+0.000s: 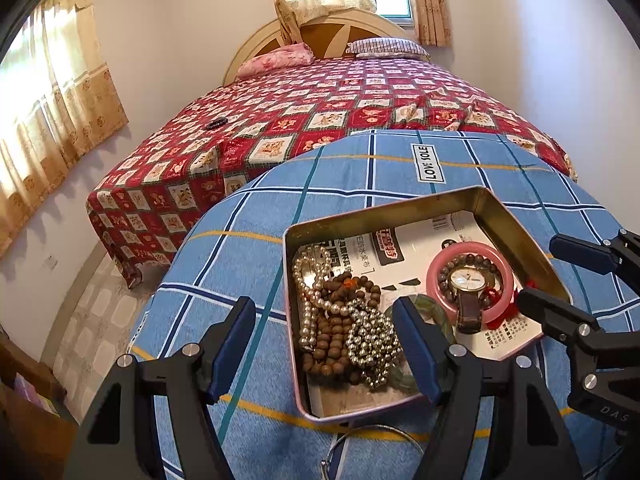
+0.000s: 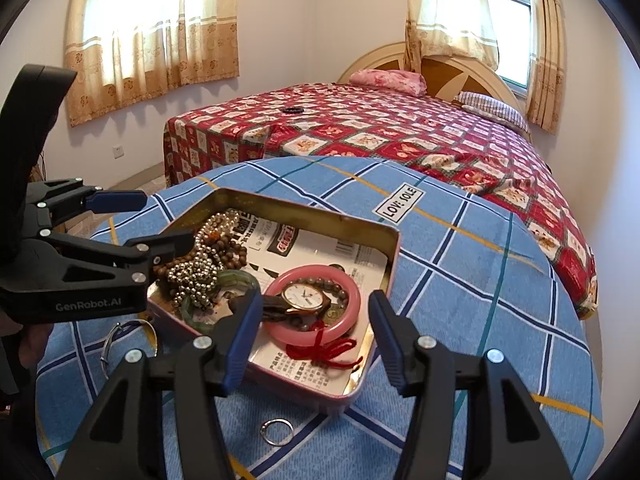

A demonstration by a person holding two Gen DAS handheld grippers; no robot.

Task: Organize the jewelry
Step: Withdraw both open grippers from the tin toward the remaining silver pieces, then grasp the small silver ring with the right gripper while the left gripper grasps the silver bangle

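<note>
With both the left claw [image 1: 324,344] and right claw [image 2: 314,334] released and empty above the tin tray [image 2: 394,256], lower your right one over the loose silver ring [image 2: 277,432] near the table's front edge, pinching it flat.

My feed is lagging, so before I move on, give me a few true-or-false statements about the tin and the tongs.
1. The wristwatch with the brown leather strap lies across the pink bangle. True.
2. The left tongs are shut on the silver bead chain. False: they are open and hold nothing.
3. A small metal ring lies on the blue checked cloth, outside the open metal tin. True.
4. The tin is empty. False: it holds beads, bangles and the watch.
5. The right tongs are open. True.
</note>
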